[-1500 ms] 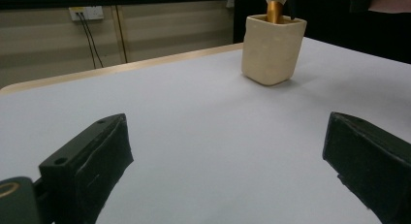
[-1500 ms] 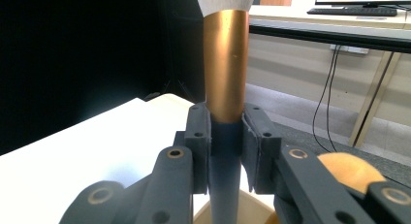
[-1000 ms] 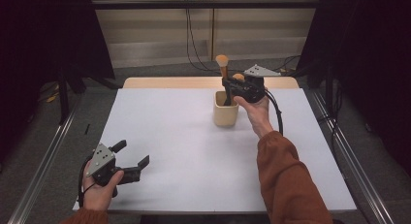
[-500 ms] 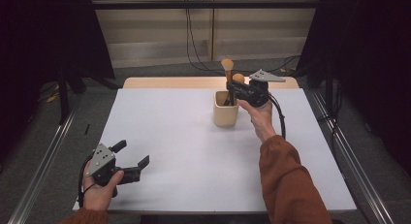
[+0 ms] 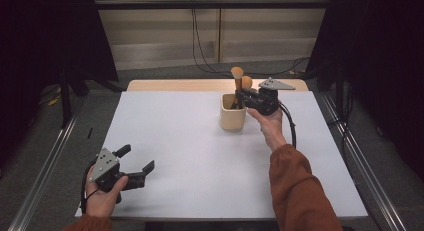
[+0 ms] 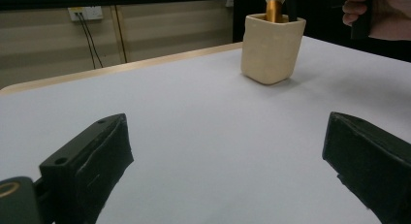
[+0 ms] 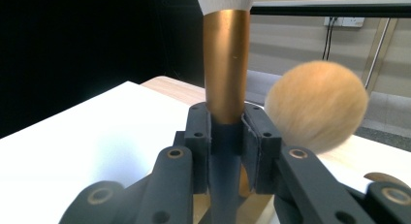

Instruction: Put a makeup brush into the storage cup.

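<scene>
A cream cup (image 5: 232,118) stands at the back of the white table (image 5: 200,156). My right gripper (image 5: 241,98) hovers just over the cup's right rim, shut on a makeup brush (image 5: 236,73) that stands upright with its tip down in the cup. In the right gripper view the pads (image 7: 201,136) clamp the brush (image 7: 226,78) where its gold ferrule meets the dark handle. A second brush with a round tan head (image 7: 315,105) stands beside it. My left gripper (image 5: 136,172) rests open at the front left, with nothing between its fingers. From there the cup (image 6: 271,47) sits far ahead.
A wooden strip (image 5: 175,85) runs along the table's far edge. Metal rails (image 5: 45,171) flank both sides. Cables (image 5: 197,36) hang down the back wall. A person's orange sleeve (image 5: 300,191) crosses the right front of the table.
The right gripper has sunk a little and shifted slightly right, lowering the held brush further into the cup. The left gripper has stayed where it was.
</scene>
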{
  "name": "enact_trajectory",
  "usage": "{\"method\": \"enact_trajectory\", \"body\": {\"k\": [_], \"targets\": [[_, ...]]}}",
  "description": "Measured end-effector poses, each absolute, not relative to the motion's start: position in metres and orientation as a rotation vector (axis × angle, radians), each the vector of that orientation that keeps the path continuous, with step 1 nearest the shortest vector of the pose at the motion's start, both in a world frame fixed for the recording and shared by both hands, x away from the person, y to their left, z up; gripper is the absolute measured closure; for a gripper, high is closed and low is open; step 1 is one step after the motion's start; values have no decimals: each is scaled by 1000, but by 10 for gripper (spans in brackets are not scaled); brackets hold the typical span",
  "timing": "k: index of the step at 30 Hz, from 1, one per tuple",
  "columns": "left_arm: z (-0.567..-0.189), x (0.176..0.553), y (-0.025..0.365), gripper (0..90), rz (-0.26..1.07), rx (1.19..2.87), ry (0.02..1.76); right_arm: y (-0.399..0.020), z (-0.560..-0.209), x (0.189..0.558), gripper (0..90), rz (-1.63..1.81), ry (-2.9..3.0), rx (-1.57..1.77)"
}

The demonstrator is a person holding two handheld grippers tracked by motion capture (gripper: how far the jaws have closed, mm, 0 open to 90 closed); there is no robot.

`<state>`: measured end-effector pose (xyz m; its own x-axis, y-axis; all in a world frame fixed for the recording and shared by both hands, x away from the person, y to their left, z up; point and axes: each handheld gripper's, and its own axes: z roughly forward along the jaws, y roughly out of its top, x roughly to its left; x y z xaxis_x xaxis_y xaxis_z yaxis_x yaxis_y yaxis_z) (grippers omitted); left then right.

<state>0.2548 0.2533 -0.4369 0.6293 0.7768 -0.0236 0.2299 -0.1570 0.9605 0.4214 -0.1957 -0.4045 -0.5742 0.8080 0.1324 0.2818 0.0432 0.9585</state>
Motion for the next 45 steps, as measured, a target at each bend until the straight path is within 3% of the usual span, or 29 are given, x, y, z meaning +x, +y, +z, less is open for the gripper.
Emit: {"method": "enact_trajectory", "body": {"k": [37, 45], "targets": [[-437, 255, 253, 33, 592, 1702, 833, -198, -421, 416, 746, 1464, 1936, 1138], [-437, 255, 253, 33, 591, 1704, 831, -200, -422, 416, 689, 1446, 1949, 1144]]}}
